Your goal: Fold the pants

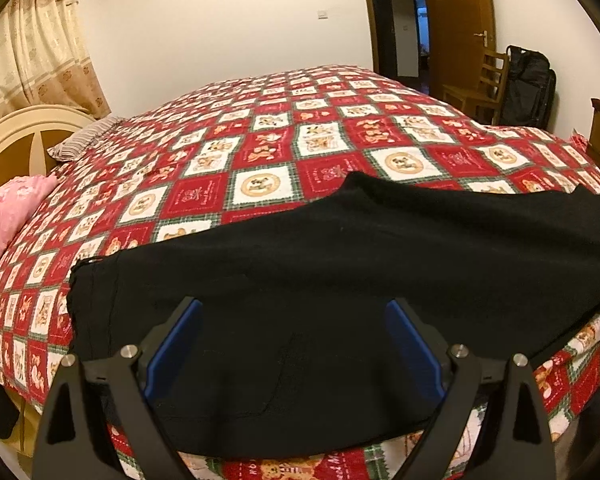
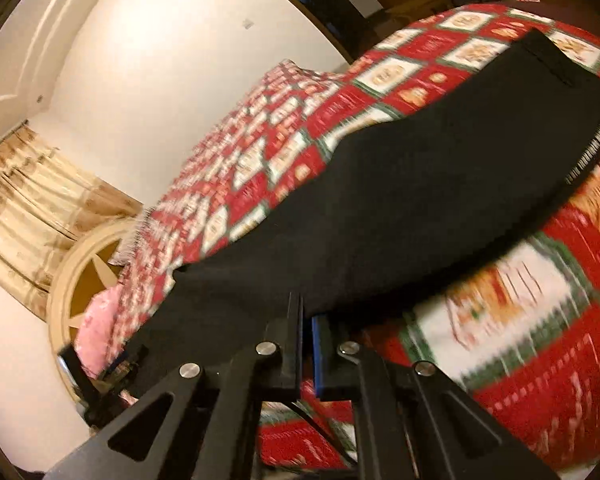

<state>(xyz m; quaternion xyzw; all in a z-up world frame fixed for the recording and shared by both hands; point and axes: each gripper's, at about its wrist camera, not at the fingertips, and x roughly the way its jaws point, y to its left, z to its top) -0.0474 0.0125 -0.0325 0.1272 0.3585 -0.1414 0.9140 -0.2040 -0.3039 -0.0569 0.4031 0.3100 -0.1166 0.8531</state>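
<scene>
- the black pants (image 1: 340,264) lie spread flat on the bed, on a red patchwork bedspread (image 1: 260,136), reaching from the lower left of the left wrist view out past its 3 o'clock edge, so one end is cut off there.
- the pants are so dark that seams and folds hardly show (one faint stitched line near the left tool is all that can be made out).
- the left tool (image 1: 294,312) hangs above the near part of the pants with its two blue pads (image 1: 172,344) spread wide and nothing pinched between them.
- the right tool (image 2: 307,312) has its jaws clenched together at the near edge of the pants; the cloth's edge runs right at the fingertips, but blur keeps it unclear whether fabric is really caught there.
- the right wrist view is tilted and smeared, so the bedspread squares toward 4 o'clock are streaked.
- in that view a dark piece of gear at about 8 o'clock, low beside the pants, is too cramped to identify.
- counted: one pair of pants, two tools, one pink pillow (image 1: 8,216) at 9 o'clock, one striped pillow (image 1: 84,140) near 10 o'clock, one cream headboard (image 1: 24,136), one wooden chair (image 1: 480,88) and one black bag (image 1: 530,84) toward 2 o'clock.
</scene>
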